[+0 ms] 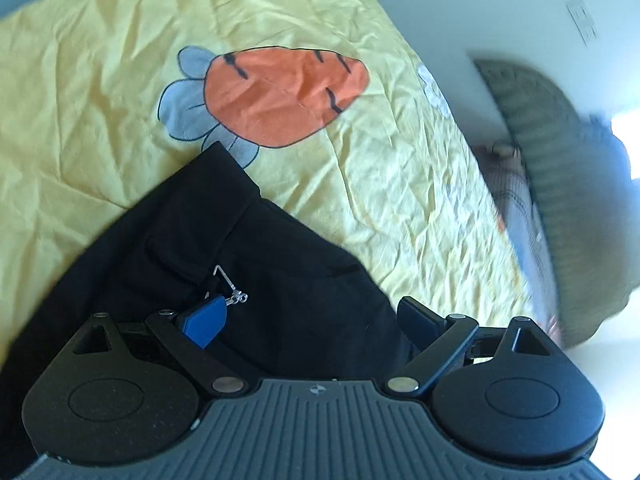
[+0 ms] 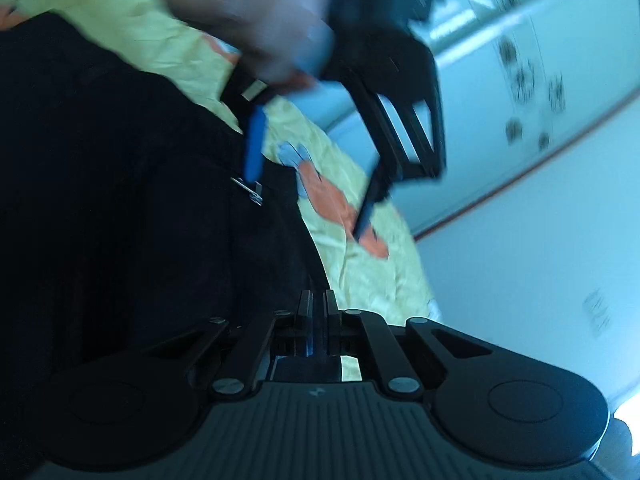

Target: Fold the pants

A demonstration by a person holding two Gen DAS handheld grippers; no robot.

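Note:
Black pants (image 1: 280,280) lie on a yellow bedsheet (image 1: 100,80) printed with orange carrots; a metal hook clasp (image 1: 232,288) marks the waist. My left gripper (image 1: 312,308) hangs open just over that waist, its blue pad (image 1: 202,322) beside the clasp. In the right wrist view the pants (image 2: 120,200) fill the left side. There the left gripper (image 2: 306,206) shows blurred and open, held by a hand (image 2: 248,20). My right gripper (image 2: 316,294) is shut, tips together at the pants' right edge. Whether cloth is pinched does not show.
The bedsheet (image 2: 360,280) ends close to a pale wall (image 2: 520,240) on the right. An olive knit sleeve (image 1: 560,200) reaches in blurred along the bed's right side. A wall socket (image 1: 582,20) sits high on the wall.

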